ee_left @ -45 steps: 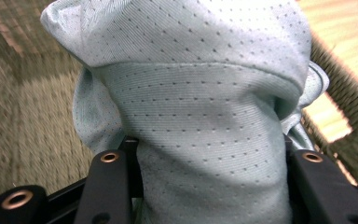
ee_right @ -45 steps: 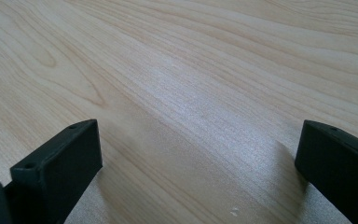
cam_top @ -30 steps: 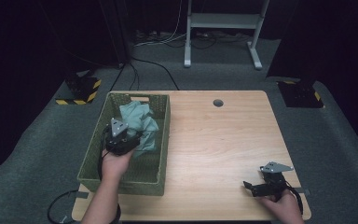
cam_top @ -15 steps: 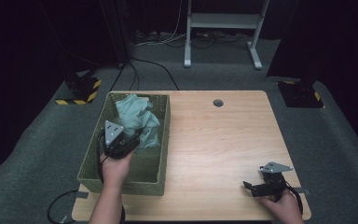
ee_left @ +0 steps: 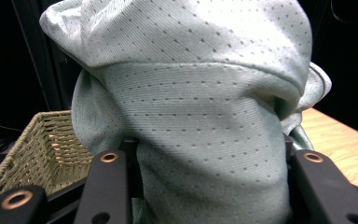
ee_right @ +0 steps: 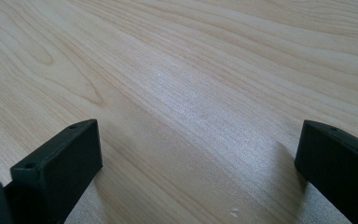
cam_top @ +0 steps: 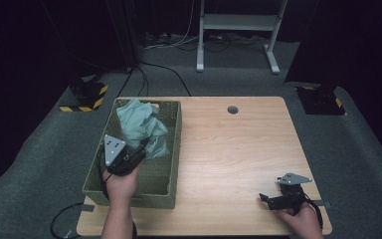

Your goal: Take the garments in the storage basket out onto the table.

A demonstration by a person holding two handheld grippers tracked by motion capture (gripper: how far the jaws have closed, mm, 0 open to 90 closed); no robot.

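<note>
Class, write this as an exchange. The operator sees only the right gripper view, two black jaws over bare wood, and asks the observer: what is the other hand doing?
Observer: The left gripper is over a woven green basket at the table's left side, shut on a pale green cloth.
Operator: Is the cloth out of the basket?
Observer: Partly. In the high view it is bunched up above the rim, and its lower folds are inside.
Operator: And where is my own gripper on the table?
Observer: The right gripper is at the near right corner of the table, jaws open with nothing between them, well apart from the basket.
</note>
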